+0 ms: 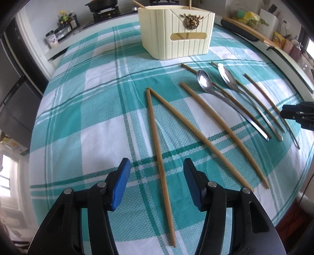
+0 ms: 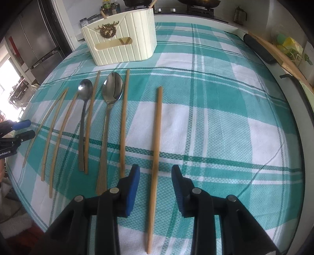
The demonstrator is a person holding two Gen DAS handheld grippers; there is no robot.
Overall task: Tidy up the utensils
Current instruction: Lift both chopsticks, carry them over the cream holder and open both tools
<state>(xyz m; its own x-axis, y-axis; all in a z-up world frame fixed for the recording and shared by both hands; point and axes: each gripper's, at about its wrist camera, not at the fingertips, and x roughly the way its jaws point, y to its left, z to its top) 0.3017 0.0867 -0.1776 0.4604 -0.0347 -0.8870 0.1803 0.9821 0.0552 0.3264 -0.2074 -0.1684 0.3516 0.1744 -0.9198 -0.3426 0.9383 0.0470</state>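
Observation:
Several wooden chopsticks and two metal spoons lie on a teal checked tablecloth (image 1: 98, 121). A cream utensil holder (image 1: 176, 33) stands at the far side, with chopsticks in it; it also shows in the right wrist view (image 2: 121, 37). My left gripper (image 1: 157, 170) is open, jaws either side of the leftmost chopstick (image 1: 159, 153). My right gripper (image 2: 156, 176) is open, jaws either side of the rightmost chopstick (image 2: 156, 141). The small spoon (image 2: 84, 109) and large spoon (image 2: 111, 98) lie between other chopsticks. The right gripper shows at the right edge of the left wrist view (image 1: 300, 114), the left gripper at the left edge of the right wrist view (image 2: 15, 131).
A gas stove with a black pan (image 1: 104, 5) stands behind the table. Bottles and jars (image 1: 64, 21) sit at the back left. A dark wrist rest and wooden strip (image 2: 261, 49) lie along the right edge. A fridge (image 2: 33, 39) stands at the left.

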